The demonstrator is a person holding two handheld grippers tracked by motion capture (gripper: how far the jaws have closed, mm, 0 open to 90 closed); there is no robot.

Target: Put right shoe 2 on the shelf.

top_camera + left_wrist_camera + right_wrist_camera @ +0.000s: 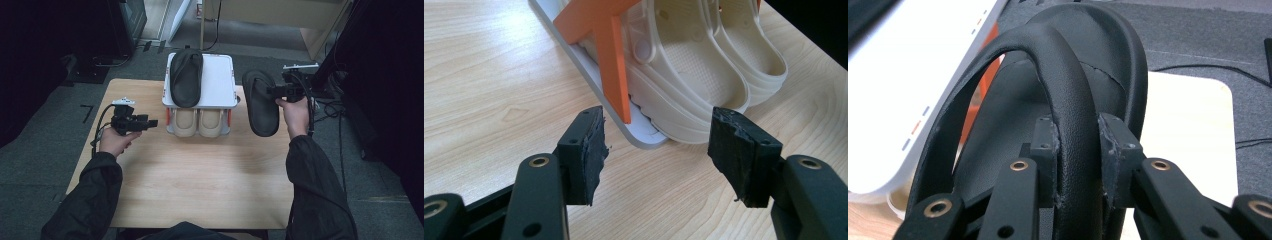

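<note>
Black is the colour of the slipper (pixel 261 102) that the right gripper (pixel 280 91) holds up in the air, just to the right of the white shoe rack (pixel 220 82). In the right gripper view the two jaws pinch the slipper's strap (pixel 1073 125) tight from both sides. No words or brand names can be read on the slipper. Small orange and blue marks run along the rack's white edge, but they are too tiny to read.

Its twin, another black slipper (pixel 186 76), lies on top of the rack. Two cream clogs (pixel 198 122) sit side by side on the bottom shelf, held up by orange legs (pixel 610 60).

On the other side, the left gripper (pixel 150 123) rests low over the wooden table (pixel 200 180), just to the left of the rack. Its jaws are spread wide with nothing between them, and they point at the cream clogs.

Grey carpet, cables and dark boxes lie around the table.
</note>
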